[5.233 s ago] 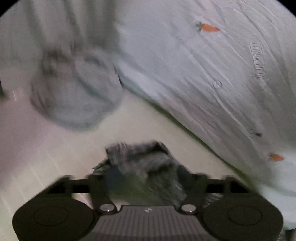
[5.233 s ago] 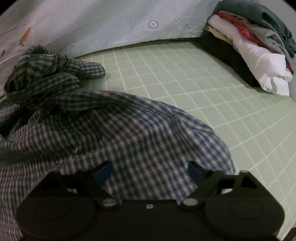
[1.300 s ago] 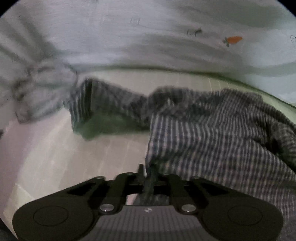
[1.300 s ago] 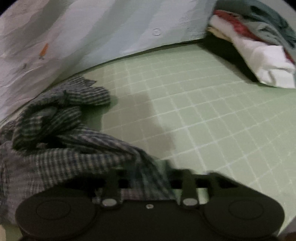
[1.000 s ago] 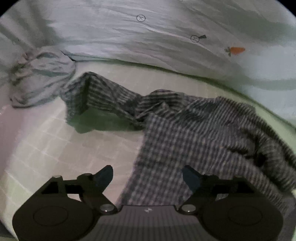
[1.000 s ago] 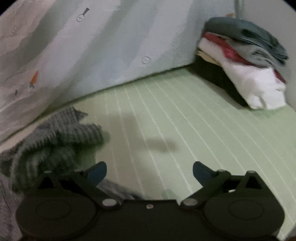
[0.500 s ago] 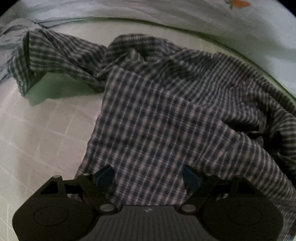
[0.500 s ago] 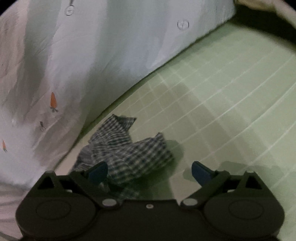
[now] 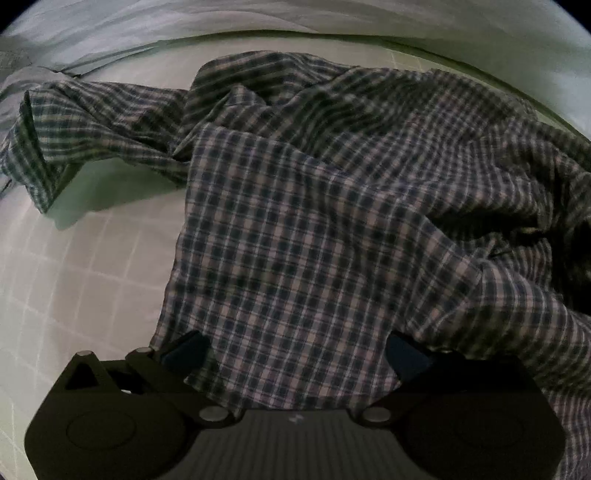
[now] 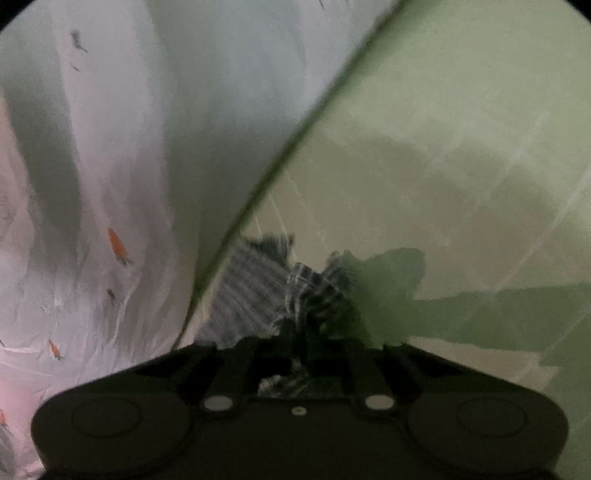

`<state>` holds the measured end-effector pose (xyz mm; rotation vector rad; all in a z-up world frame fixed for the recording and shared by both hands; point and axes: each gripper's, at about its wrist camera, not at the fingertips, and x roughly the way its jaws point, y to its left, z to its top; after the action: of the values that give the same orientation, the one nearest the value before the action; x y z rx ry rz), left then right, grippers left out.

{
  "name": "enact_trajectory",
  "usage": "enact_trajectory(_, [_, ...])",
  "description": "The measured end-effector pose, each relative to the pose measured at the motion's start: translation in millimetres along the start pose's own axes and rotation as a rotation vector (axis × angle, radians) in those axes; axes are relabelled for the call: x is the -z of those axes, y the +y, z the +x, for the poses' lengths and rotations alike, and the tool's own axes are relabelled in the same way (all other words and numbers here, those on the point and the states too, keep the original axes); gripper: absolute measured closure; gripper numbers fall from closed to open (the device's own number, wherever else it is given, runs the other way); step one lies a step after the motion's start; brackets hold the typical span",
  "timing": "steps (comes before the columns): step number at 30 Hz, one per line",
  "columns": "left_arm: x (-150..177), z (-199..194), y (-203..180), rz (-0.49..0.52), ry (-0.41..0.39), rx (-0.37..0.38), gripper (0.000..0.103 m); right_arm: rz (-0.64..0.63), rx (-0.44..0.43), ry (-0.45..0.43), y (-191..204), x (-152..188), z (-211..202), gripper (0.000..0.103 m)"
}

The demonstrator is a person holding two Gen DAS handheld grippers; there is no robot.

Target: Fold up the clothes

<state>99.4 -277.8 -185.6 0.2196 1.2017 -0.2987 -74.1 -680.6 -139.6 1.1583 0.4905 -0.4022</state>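
A blue-and-white plaid shirt [image 9: 314, 229] lies crumpled on the green grid mat [image 9: 74, 266], with one sleeve [image 9: 85, 122] trailing to the left. My left gripper [image 9: 295, 349] points down over the shirt's near flat panel. Its jaws are opening and stand wide apart, with the cloth lying between the fingers but not pinched. In the blurred right wrist view, my right gripper [image 10: 300, 326] is shut on a bunched end of the plaid shirt [image 10: 251, 288], low over the mat [image 10: 443, 147].
A pale sheet printed with small carrots [image 10: 110, 184] borders the mat along its far edge, and also shows as the sheet [image 9: 147, 22] in the left wrist view. A pale grey cloth [image 9: 18, 79] lies at the far left by the sleeve.
My left gripper let go of the shirt, sank close over its flat panel and spread wider. My right gripper swung over to a loose end of the shirt and shut on it.
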Motion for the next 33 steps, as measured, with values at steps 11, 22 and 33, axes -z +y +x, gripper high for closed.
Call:
enact_trajectory(11, [2, 1, 1, -0.033, -0.019, -0.015, 0.000, -0.536, -0.038, -0.406, 91, -82, -78, 0.099])
enact_trajectory(22, [11, -1, 2, -0.047, -0.052, -0.022, 0.000, -0.424, 0.333, -0.365, 41, -63, -75, 0.038])
enact_trajectory(33, [7, -1, -9, -0.044, -0.011, -0.022, 0.000, -0.170, 0.452, -0.254, -41, 26, -110, 0.033])
